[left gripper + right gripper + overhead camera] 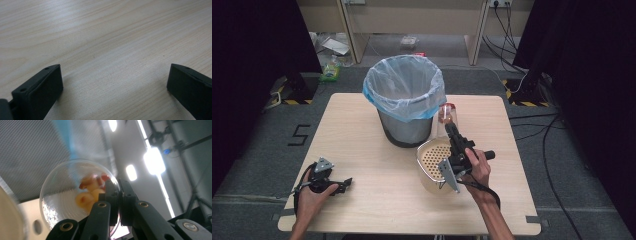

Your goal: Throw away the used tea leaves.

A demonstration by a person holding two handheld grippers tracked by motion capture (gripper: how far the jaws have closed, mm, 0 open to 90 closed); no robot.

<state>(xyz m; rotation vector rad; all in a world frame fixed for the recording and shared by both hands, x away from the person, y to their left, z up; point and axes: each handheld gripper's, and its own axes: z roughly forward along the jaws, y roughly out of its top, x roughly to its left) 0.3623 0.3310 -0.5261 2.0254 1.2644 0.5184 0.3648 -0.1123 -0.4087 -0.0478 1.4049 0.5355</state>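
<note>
Right gripper, frame centre, is clamped on the rim of a clear cup beside the bin. Cup is light, thin, crushable: pinch rim gently. Left gripper idles, jaws apart

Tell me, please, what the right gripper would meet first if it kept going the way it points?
Likely the lined bin: the right gripper, shut on the clear cup's rim, points up and away toward its near wall. Depth is unclear, so it might pass just beside it.
</note>
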